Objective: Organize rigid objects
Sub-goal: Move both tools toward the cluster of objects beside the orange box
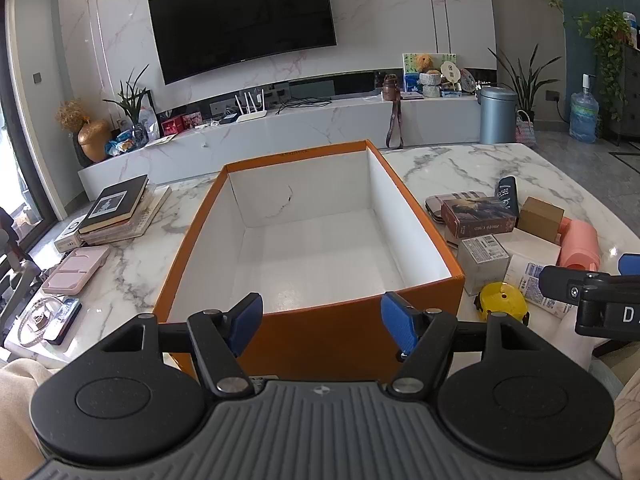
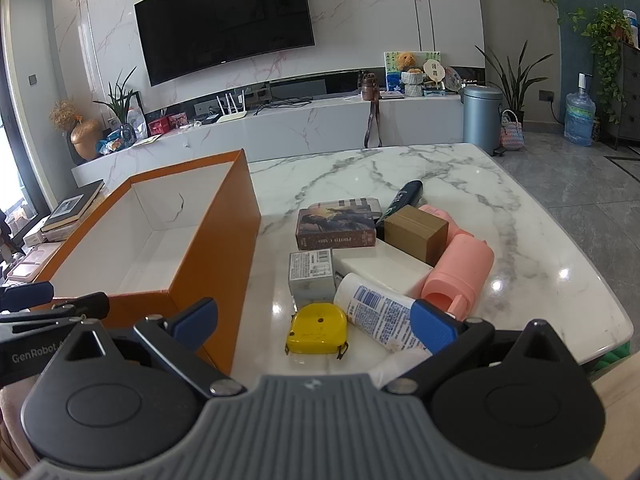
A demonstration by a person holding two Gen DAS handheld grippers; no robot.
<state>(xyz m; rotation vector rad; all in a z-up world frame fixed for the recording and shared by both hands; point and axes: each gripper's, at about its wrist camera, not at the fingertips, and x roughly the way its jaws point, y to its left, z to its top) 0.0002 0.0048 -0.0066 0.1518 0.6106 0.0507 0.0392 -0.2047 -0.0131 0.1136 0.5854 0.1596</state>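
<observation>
An empty orange box [image 1: 320,336] with a white inside stands on the marble table [image 1: 460,168]; it also shows in the right wrist view [image 2: 224,240]. My left gripper [image 1: 322,322] is open and empty at its near wall. My right gripper [image 2: 316,322] is open and empty just above a yellow tape measure [image 2: 317,329]. Beyond it lie a white tube [image 2: 376,314], a grey carton [image 2: 312,272], a pink roller [image 2: 460,272], a brown box [image 2: 416,232], a dark photo-card box [image 2: 338,228] and a dark tube [image 2: 404,198].
Books [image 1: 116,210], a pink case [image 1: 76,270] and small items lie left of the box. A flat white box [image 2: 384,270] lies under the pile. The table's right edge [image 2: 600,292] drops to the floor. A TV wall and console stand behind.
</observation>
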